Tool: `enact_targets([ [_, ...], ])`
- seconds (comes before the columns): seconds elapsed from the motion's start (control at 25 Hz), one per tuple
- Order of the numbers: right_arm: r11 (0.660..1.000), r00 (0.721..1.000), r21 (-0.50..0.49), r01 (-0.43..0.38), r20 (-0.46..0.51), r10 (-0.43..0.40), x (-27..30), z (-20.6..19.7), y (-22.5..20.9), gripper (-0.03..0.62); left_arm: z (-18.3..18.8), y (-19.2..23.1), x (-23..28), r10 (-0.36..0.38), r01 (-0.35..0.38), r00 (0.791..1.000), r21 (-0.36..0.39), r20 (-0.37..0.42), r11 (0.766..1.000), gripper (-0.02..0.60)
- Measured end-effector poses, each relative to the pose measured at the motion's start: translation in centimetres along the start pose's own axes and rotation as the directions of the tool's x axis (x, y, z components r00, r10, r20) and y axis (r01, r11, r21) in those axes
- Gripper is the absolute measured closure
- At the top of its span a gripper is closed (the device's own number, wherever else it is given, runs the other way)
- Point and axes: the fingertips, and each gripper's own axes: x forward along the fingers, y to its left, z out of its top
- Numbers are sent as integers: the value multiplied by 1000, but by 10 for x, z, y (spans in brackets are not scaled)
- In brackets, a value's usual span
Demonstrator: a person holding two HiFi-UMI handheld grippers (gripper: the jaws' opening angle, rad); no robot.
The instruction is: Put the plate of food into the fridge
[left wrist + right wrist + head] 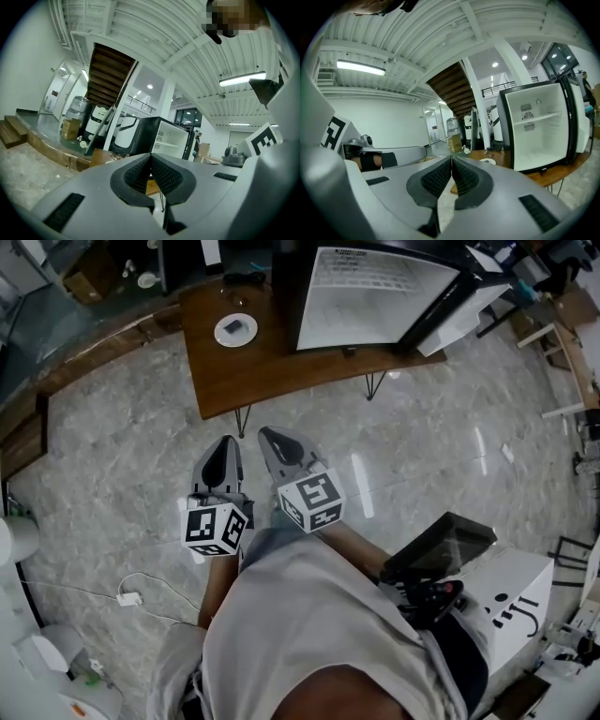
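Approach step: I had left gripper (226, 448) and right gripper (273, 441) pinched together, empty, short of the table (272, 371); the plate of food (235, 329) on it called for parted jaws next.

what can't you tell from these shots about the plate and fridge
Dark food on the small round white plate: too small in the head view, edge-on in the right gripper view.
Plate in the left gripper view: not seen, perhaps behind the left claw.
Top of the black fridge with white inside: cut by the head view's upper edge.

Head view: steeply down from overhead. Gripper views: level, fwd, far off. All share boxy black fridge (375, 296) w/ white interior.
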Motion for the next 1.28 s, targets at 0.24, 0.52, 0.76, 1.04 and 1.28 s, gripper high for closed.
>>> enact_targets([
  [0.24, 1000, 1000, -2, -3, 9, 3, 39, 16, -62, 576, 0, -3, 79, -28, 28, 1000, 4, -6, 1000, 563],
  [0.52, 1000, 1000, 2, -16, -8, 16, 59, 18, -95, 576, -1, -4, 117, -32, 32, 999, 4, -11, 999, 563],
  [0.76, 999, 998, 2, -49, -40, 49, 87, 19, -103, 576, 5, 10, 143, -35, 35, 999, 1, -18, 999, 563],
  [1.04, 999, 998, 23, -35, -60, 37, 149, 25, -126, 576, 11, 54, 195, -47, 47, 998, -6, -51, 999, 563],
  [1.28, 999, 996, 32, -4, -87, 7, 207, 25, -146, 576, 18, 95, 248, -86, 85, 993, -11, -76, 996, 563],
])
